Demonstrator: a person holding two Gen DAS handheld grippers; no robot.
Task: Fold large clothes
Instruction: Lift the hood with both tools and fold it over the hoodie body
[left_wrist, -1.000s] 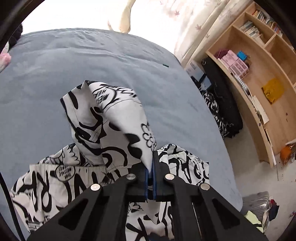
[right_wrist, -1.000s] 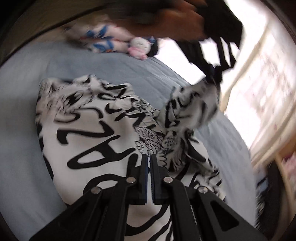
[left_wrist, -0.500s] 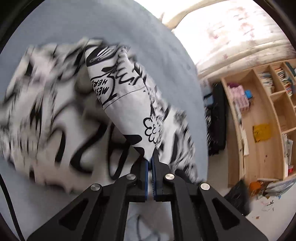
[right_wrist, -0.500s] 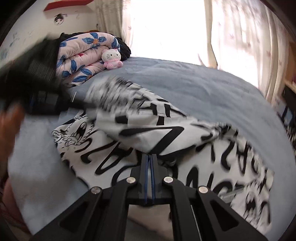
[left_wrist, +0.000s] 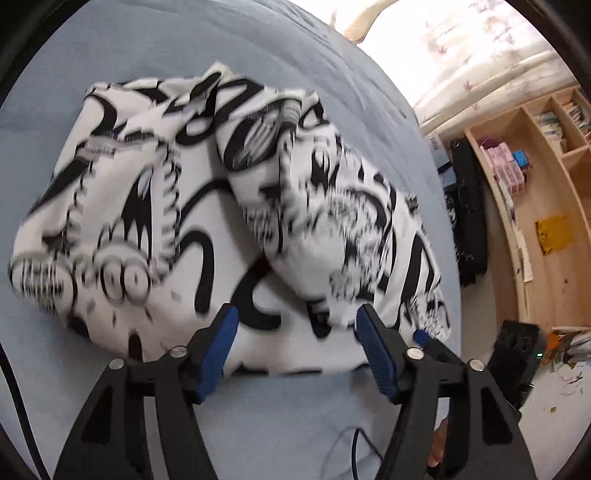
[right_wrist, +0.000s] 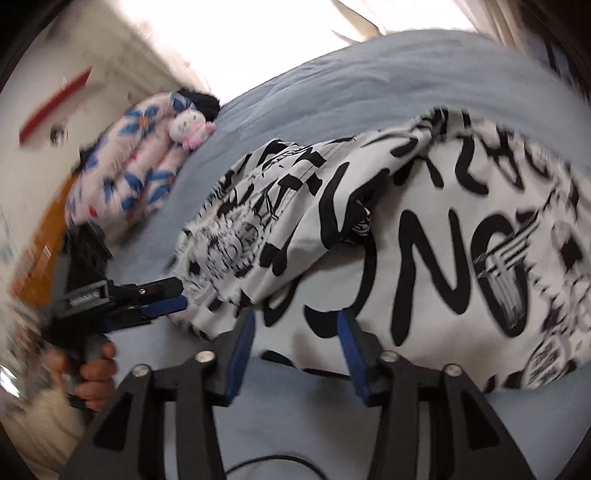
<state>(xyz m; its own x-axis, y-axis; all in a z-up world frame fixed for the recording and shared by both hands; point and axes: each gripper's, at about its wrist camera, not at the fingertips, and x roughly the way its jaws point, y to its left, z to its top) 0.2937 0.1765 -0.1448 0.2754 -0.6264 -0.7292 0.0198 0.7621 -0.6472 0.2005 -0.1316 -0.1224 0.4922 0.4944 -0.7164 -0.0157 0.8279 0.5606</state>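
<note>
A large white garment with black graffiti print (left_wrist: 177, 206) lies bunched and partly folded on the blue-grey bed (left_wrist: 280, 413). One flap is folded over its middle. My left gripper (left_wrist: 297, 325) is open and empty at the garment's near edge. My right gripper (right_wrist: 295, 332) is also open and empty at the near edge of the garment (right_wrist: 424, 258). In the right wrist view the left gripper (right_wrist: 173, 295) shows from the side, its fingertips against the cloth's left edge.
A wooden bookshelf (left_wrist: 546, 192) and black bags (left_wrist: 465, 206) stand beyond the bed's right side. A floral quilt (right_wrist: 125, 177) and a plush toy (right_wrist: 188, 127) lie at the bed's far left. A cable (left_wrist: 354, 446) runs across the bed near me.
Both grippers were shut on the garment and have opened, letting the cloth drop. The lifted flap now lies folded over the garment on the bed.
</note>
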